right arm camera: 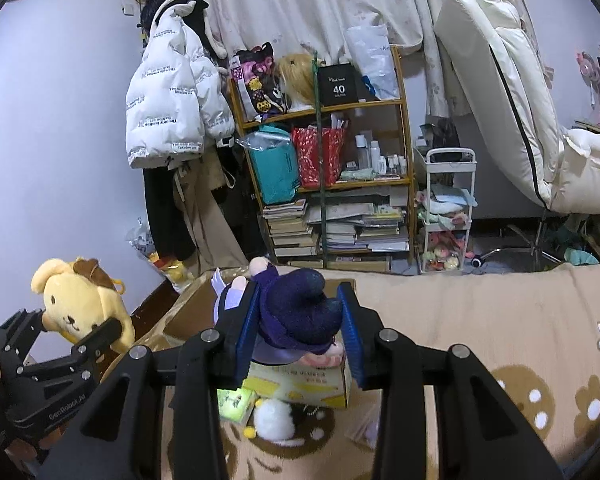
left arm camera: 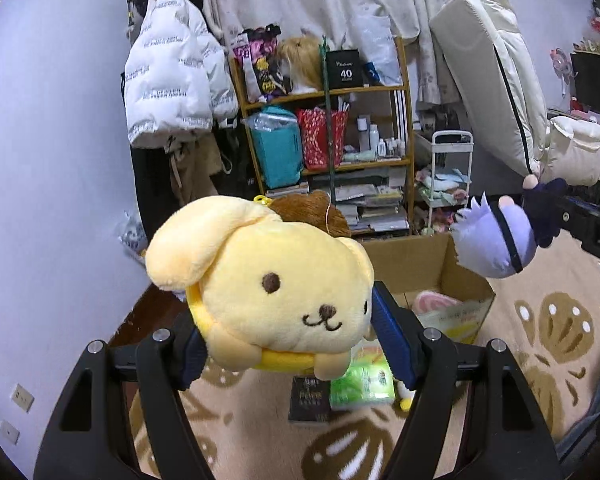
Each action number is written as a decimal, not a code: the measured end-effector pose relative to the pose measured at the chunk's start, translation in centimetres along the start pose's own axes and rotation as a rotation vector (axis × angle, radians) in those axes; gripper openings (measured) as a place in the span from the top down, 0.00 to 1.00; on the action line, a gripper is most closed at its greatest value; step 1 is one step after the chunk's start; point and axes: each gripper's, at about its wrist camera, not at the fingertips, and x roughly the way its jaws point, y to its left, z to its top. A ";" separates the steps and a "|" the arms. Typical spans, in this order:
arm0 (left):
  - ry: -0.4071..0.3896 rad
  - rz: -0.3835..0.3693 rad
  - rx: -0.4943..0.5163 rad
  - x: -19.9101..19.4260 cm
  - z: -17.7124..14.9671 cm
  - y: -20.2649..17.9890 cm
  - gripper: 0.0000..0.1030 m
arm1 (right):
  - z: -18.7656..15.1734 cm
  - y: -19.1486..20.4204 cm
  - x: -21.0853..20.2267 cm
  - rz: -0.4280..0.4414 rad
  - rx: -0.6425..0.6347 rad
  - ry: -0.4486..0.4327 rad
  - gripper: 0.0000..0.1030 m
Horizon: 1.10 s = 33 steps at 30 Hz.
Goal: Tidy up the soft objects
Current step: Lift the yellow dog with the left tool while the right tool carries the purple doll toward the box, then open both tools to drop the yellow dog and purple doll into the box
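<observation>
A yellow dog plush (left arm camera: 276, 280) with a brown cap is squeezed between the blue pads of my left gripper (left arm camera: 288, 320), lifted off the floor. In the right wrist view that plush (right arm camera: 72, 296) shows at the far left, in the left gripper (right arm camera: 80, 328). My right gripper (right arm camera: 300, 320) is shut on a small doll (right arm camera: 296, 312) in dark blue clothes with lavender hair. The same doll (left arm camera: 496, 240) hangs at the right of the left wrist view. Both toys hover near an open cardboard box (left arm camera: 420, 256), which lies under the doll (right arm camera: 188, 312).
The box holds a pink and white soft item (left arm camera: 436, 304). On the flowered beige carpet (right arm camera: 500, 320) lie a green packet (left arm camera: 364, 380), a dark book (left arm camera: 310, 400) and a white fluffy toy (right arm camera: 276, 418). Behind stand a cluttered wooden shelf (right arm camera: 324, 152), a white cart (right arm camera: 448, 208) and a white chair (right arm camera: 500, 80).
</observation>
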 end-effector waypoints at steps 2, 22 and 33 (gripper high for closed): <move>-0.005 -0.007 0.001 0.5 0.5 0.0 0.31 | 0.3 0.1 0.5 -0.003 -0.008 -0.006 0.61; 0.050 -0.028 0.030 7.1 2.3 -0.4 0.30 | 1.3 -0.9 5.3 -0.012 -0.027 0.028 0.60; 0.138 -0.096 0.006 11.1 -0.1 -0.6 0.30 | -1.0 -1.3 8.4 0.022 -0.029 0.106 0.60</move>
